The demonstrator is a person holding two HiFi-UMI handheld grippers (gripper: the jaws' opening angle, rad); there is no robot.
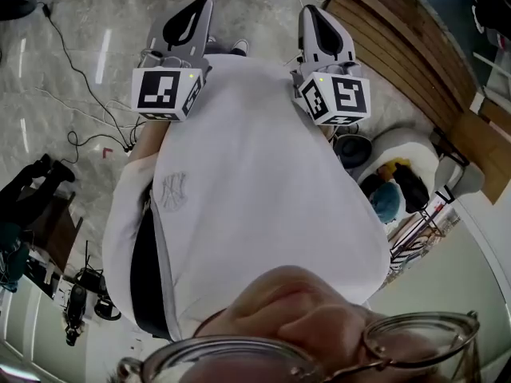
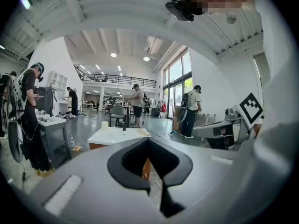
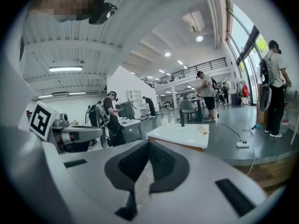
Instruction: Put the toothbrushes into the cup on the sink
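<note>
Both grippers are held out level in front of a person's white shirt (image 1: pixel 239 182). My left gripper (image 1: pixel 190 13) is shut with nothing between its fingers, and its tips meet in the left gripper view (image 2: pixel 148 140). My right gripper (image 1: pixel 316 18) is also shut and empty (image 3: pixel 148 142). Far ahead stands a white sink counter (image 2: pixel 117 136) (image 3: pixel 180 135). On it sit a small pale cup (image 2: pixel 104 124) (image 3: pixel 164 122) and pale toothbrushes (image 2: pixel 142 132) (image 3: pixel 202 129). Neither gripper is near them.
Several people stand around the hall, one at a grey cabinet (image 2: pixel 51 134) on the left. Cables (image 1: pixel 80 78) trail over the marble floor. A wooden platform (image 1: pixel 407 46) lies to the right, and a power strip (image 3: pixel 242 144) lies on the floor beside the counter.
</note>
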